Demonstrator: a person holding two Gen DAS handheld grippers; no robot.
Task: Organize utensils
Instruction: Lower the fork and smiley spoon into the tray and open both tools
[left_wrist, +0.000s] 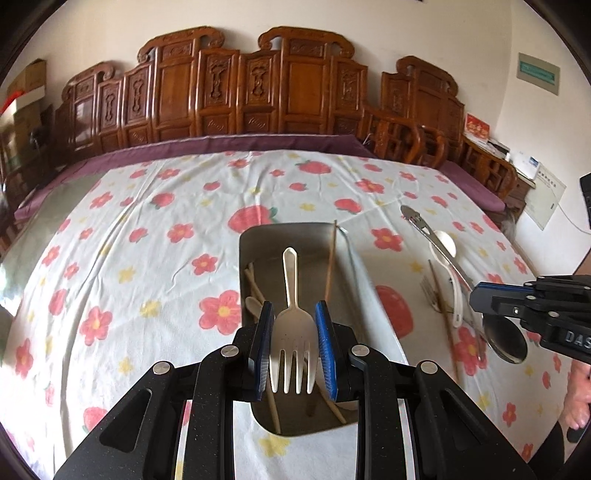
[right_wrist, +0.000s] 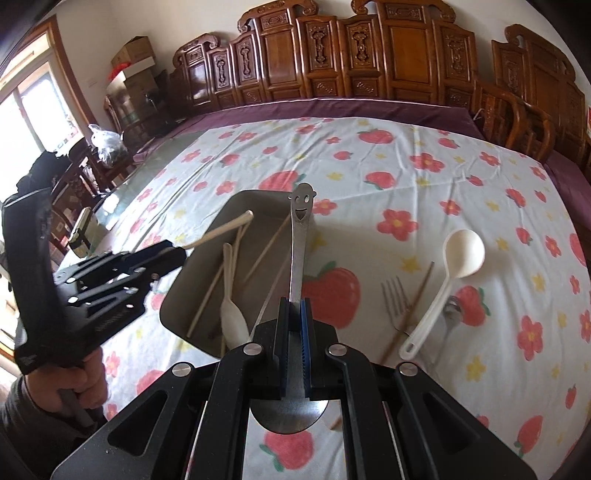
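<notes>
Fork (left_wrist: 293, 325) clamped in left hand-held gripper (left_wrist: 293, 349) over tray (left_wrist: 258, 236); right hand-held gripper (right_wrist: 293, 325) (level) grips smiley spoon (right_wrist: 301, 236).

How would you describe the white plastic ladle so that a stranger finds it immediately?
Start at the metal tray on the flowered tablecloth and look to its right. There the white ladle lies on the cloth beside a metal fork. It alone is white plastic, with a round bowl.

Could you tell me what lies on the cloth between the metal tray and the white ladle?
In the right wrist view, a fork and a crossing chopstick lie between the tray and the ladle.
</notes>
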